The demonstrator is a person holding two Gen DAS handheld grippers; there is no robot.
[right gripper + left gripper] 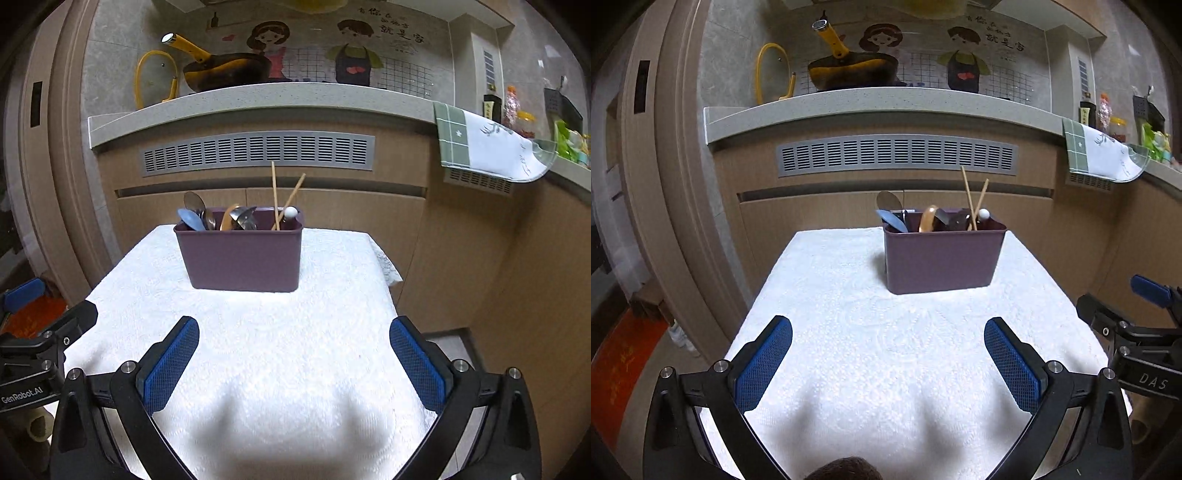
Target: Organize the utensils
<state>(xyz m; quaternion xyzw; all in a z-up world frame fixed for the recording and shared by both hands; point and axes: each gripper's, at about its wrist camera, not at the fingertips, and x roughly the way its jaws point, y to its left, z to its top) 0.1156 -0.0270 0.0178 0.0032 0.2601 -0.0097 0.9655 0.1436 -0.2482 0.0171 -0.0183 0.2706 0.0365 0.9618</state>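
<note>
Blue, mesh-textured rubber pads point(764, 363) are fitted to the black, bolted fingers of both hand-held grippers, two pads on each; the left gripper point(888, 363) is seen released, its fingers spread wide with nothing between them, and the right gripper point(293, 362) is likewise spread wide and empty, each poised over the near part of the table and well apart from the bin. Part of the right gripper is caught at the right edge of the left wrist view. Beneath both, a white cloth point(258, 332) with a nubbly, embossed weave is spread over the table, its lacy edge hanging at the far right corner. Farther back on the cloth stands one plum-coloured plastic bin point(942, 258), rectangular with rounded corners and smooth matte walls, and the utensils are gathered upright inside it: two thin wooden chopsticks point(275, 192) crossed at the right end, a white ball-tipped piece point(291, 211) beside them, a light blue spoon point(190, 219) and a polished metal spoon point(194, 201) at the left end, and an orange-brown wooden piece point(928, 218) near the middle. Behind the table, one slotted grey vent panel point(258, 153) is set into wood-grain cabinetry, topped by a speckled stone counter point(871, 101) on which one dark pan with a yellow handle point(849, 68) is rested; one green-and-white checked towel point(480, 144) is draped at the right
</note>
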